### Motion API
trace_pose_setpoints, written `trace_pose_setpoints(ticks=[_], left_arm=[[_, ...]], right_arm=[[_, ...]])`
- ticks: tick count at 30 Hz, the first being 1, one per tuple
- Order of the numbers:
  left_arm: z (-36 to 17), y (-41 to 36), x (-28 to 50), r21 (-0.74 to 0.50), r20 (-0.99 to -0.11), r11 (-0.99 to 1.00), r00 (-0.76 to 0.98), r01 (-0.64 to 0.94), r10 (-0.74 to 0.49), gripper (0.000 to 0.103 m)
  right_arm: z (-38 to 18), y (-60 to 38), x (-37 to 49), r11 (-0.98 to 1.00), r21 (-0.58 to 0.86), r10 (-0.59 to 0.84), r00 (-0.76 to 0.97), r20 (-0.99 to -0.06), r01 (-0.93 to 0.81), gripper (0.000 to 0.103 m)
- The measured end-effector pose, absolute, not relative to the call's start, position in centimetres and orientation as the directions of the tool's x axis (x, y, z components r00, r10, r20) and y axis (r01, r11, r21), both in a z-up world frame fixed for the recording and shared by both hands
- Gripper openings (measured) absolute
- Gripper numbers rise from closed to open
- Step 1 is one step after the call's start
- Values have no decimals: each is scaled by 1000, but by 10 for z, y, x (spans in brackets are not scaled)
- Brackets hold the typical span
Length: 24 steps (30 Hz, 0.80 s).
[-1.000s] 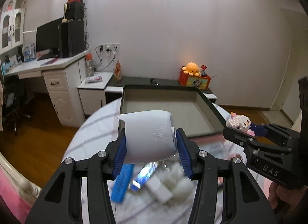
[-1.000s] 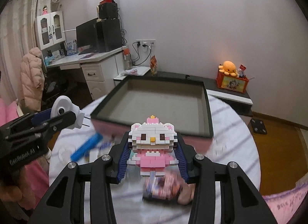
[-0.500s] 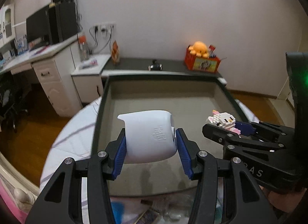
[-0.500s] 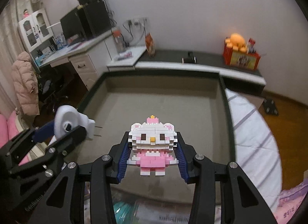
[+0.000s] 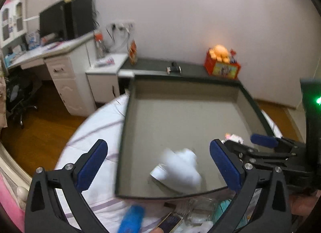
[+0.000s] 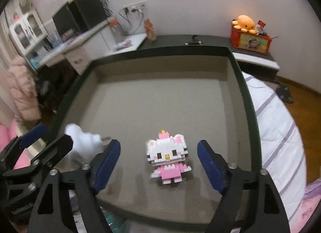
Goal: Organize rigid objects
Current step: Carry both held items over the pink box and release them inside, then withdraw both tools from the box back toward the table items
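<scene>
The left gripper [image 5: 158,164] was held with its jaws spread wide and nothing between them, above the near part of the tray [image 5: 128,112]. Beneath it, blurred in the picture, lay the white plug-in device [image 5: 178,168] on the tray floor, near the tray's near left corner. The right gripper [image 6: 159,162] was likewise spread wide and empty, and the pink-and-white brick-built cat figure [image 6: 167,157] lay face up on the tray floor between its blue pads [image 6: 209,167], touched by neither. Both things were judged to have been set in the tray as the organizing called for, side by side in its near half, with the far half left free for more.

The tray, dark-rimmed with a grey floor, rested on a round table [image 5: 96,132] covered by a white striped cloth. In the left wrist view, things yet to be sorted were seen on the table in front of the tray's near wall: a blue object [image 5: 131,221], blurred, and a phone-like slab [image 5: 170,223]; the cat figure showed there only as a small patch behind the right gripper's fingers. The right wrist view alone showed the figure whole and clear of the pads, and the white device partly hidden behind the left gripper's finger.
</scene>
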<state>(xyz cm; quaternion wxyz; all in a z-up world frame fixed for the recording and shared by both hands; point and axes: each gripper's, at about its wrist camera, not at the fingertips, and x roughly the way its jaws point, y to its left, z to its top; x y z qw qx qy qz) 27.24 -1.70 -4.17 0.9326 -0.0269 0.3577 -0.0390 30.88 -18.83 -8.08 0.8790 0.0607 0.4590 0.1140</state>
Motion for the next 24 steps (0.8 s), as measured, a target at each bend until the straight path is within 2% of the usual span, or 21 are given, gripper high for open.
trace_pose_setpoints(ticks=[7, 13, 14, 15, 18, 24], left_arm=[[-6, -6, 219, -7, -577, 1000, 816, 18, -19, 103], [14, 7, 165, -6, -530, 1000, 848, -10, 5, 103], [17, 10, 154, -10, -519, 1000, 855, -15, 8, 103], [18, 11, 146, -15, -513, 1000, 858, -19, 9, 103], [23, 17, 120, -27, -498, 999, 867, -27, 10, 103], [15, 20, 76, -22, -485, 999, 874, -50, 33, 103]], right_arm=[[-41, -186, 261, 980, 154, 199, 662, -723, -126, 88], [-8, -190, 189, 985, 140, 168, 755, -634, -101, 89], [-5, -190, 176, 986, 139, 161, 768, -620, -94, 90], [-2, -191, 165, 985, 143, 160, 777, -609, -91, 102], [9, -191, 122, 985, 144, 160, 817, -554, -96, 103], [13, -190, 66, 987, 126, 150, 845, -513, -99, 103]])
